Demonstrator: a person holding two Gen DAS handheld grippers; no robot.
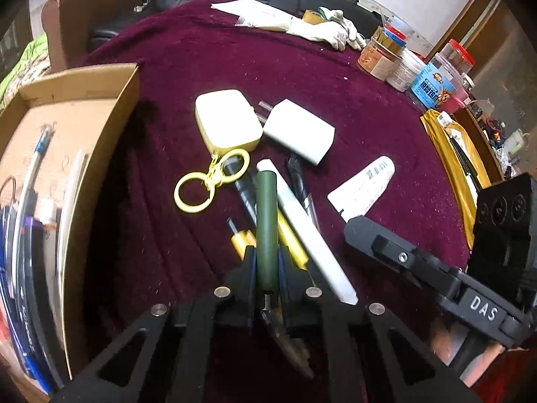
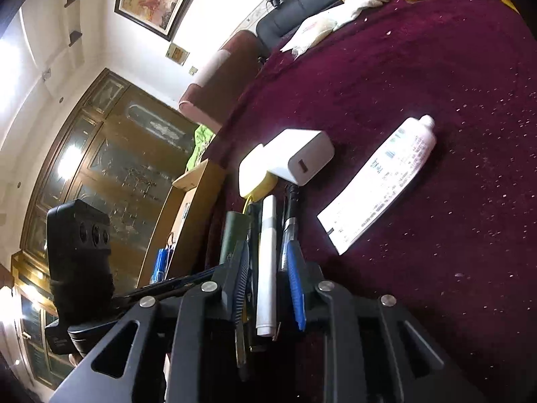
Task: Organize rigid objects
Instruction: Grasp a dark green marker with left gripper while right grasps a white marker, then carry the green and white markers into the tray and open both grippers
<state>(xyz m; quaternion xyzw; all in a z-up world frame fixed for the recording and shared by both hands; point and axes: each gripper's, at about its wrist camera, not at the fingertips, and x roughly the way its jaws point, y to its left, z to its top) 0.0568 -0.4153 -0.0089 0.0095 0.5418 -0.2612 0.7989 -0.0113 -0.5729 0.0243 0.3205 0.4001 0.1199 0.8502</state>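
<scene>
My left gripper is shut on a dark green pen and holds it above a pile of pens on the maroon cloth. In the pile lie a white marker, yellow pens and a black pen. My right gripper has its jaws either side of the white marker, with a blue pad close beside it; contact is unclear. Beyond lie a cream case with yellow rings, a white charger and a white tube.
An open cardboard box with several pens in it stands on the left. Jars, white gloves and a yellow bag line the far and right edges. The right gripper's body is close on the right.
</scene>
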